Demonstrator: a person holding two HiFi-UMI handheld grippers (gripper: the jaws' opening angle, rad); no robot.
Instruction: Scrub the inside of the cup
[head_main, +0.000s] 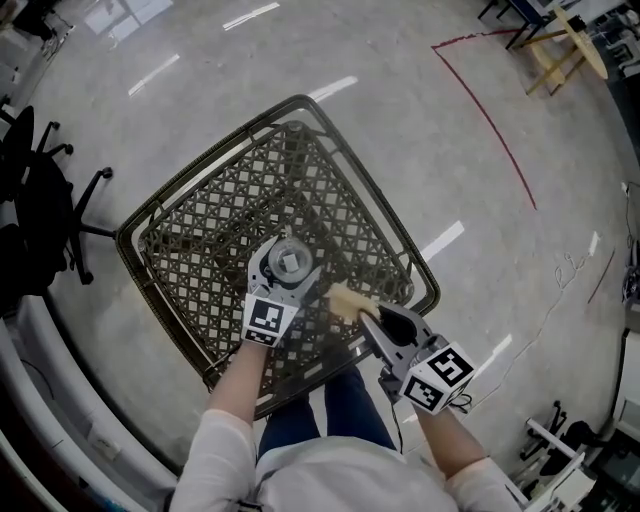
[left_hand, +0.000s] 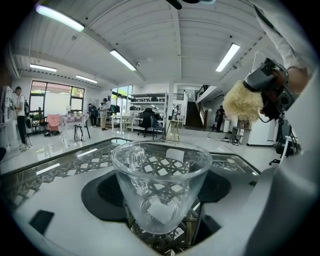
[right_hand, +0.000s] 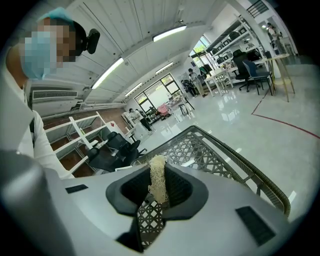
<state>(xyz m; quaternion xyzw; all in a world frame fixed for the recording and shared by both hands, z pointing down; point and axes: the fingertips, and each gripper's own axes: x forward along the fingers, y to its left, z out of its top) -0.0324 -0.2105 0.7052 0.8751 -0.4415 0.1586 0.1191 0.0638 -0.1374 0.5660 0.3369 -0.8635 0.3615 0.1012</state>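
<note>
The left gripper (head_main: 286, 266) clamps the clear glass cup (left_hand: 160, 185) upright over the near half of the dark woven-lattice table (head_main: 190, 190), so the right gripper (right_hand: 159, 192), pinching the pale fibrous scrub pad (right_hand: 157, 175) (not yet inside), should probably enter straight down and twist against the wall.

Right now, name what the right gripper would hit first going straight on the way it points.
Probably the woven table top: the right gripper, shut on the scrubber, sees only lattice ahead, not the cup. Depth is unclear.

Bright ceiling strips, floor glare, fisheye edges
</note>
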